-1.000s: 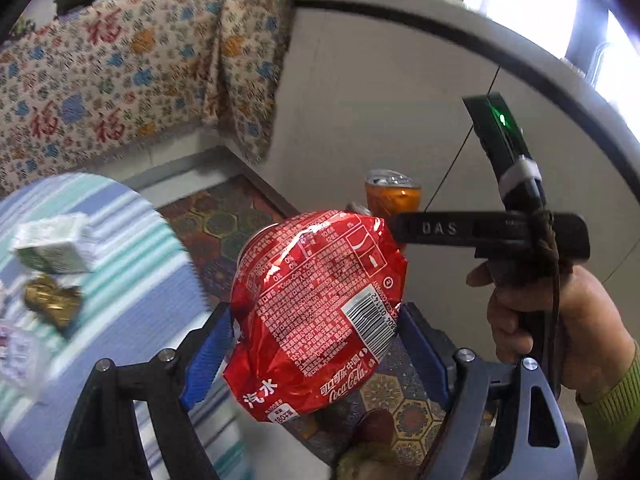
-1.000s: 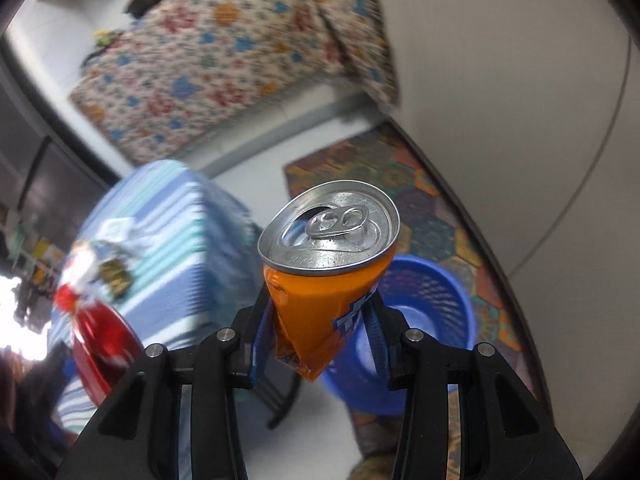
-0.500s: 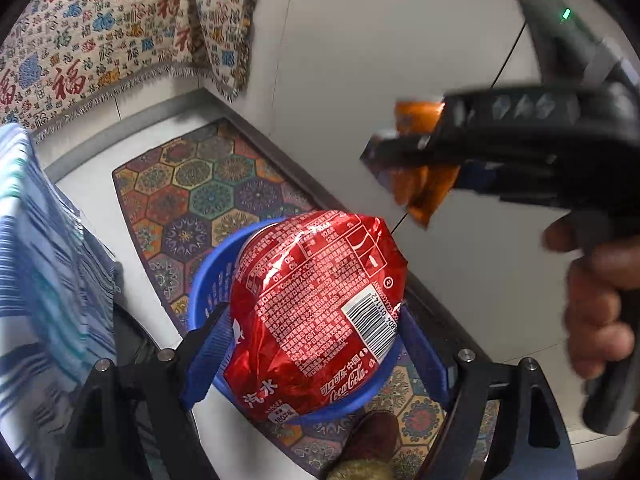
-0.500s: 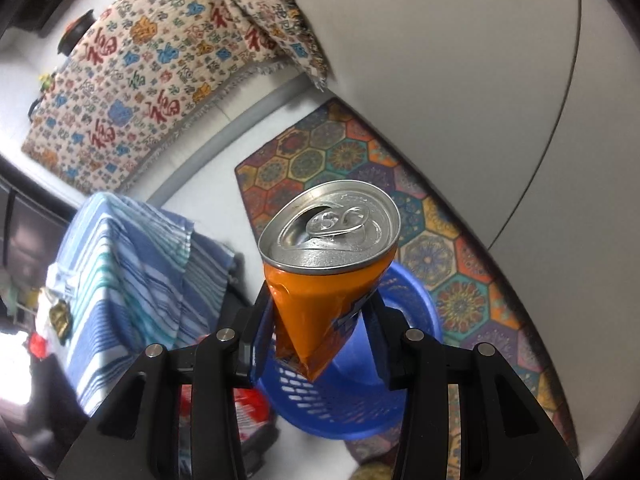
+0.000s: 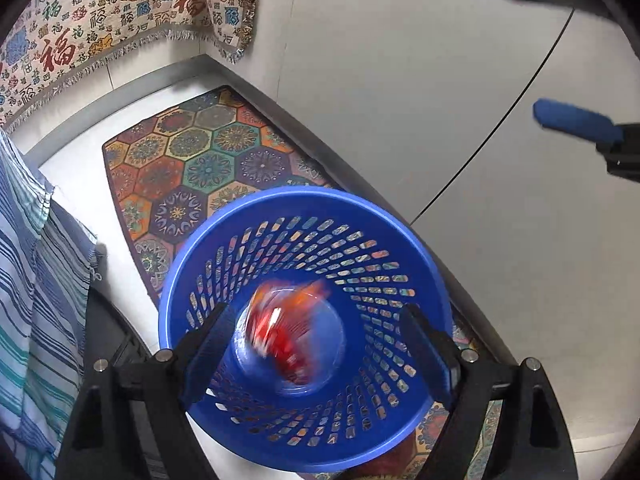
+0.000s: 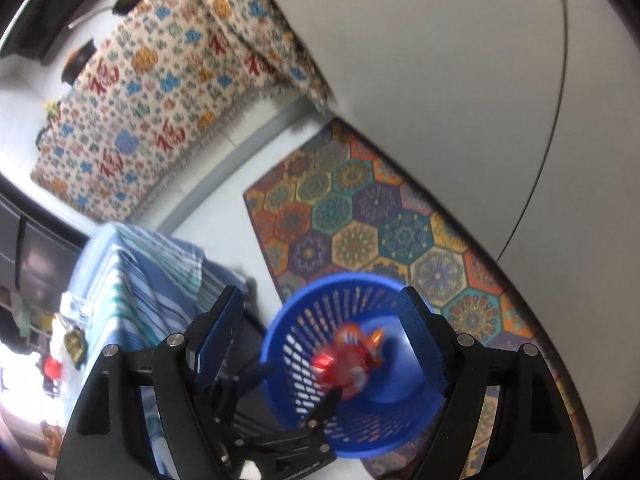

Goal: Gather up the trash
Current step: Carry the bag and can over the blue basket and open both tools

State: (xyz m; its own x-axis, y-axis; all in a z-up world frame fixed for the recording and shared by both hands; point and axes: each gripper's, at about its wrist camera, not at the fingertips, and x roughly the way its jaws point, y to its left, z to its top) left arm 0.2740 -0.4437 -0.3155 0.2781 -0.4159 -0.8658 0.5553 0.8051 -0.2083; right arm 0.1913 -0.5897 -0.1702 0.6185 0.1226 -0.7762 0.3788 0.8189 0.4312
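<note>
L gripper (image 5: 316, 344) released, nothing betw jaws. R gripper (image 6: 320, 336) jaws just sprang apart, also bare. Red can (image 5: 280, 336) + orange can (image 6: 376, 340), both blurred, down in blue basket (image 5: 376, 208), about centre. Risk: light basket tips or cans bounce out if a gripper clips rim at 6 o'clock. More trash (image 6: 74, 344) on striped table (image 6: 132, 280), 9 o'clock.

The only text you can read is on the patterned cloth (image 5: 100, 20) hanging at the back: the character 福, repeated in red and blue across the weave. The blurred red wrapper (image 5: 280, 336) in the blue basket (image 5: 240, 216) shows you no legible print.
</note>
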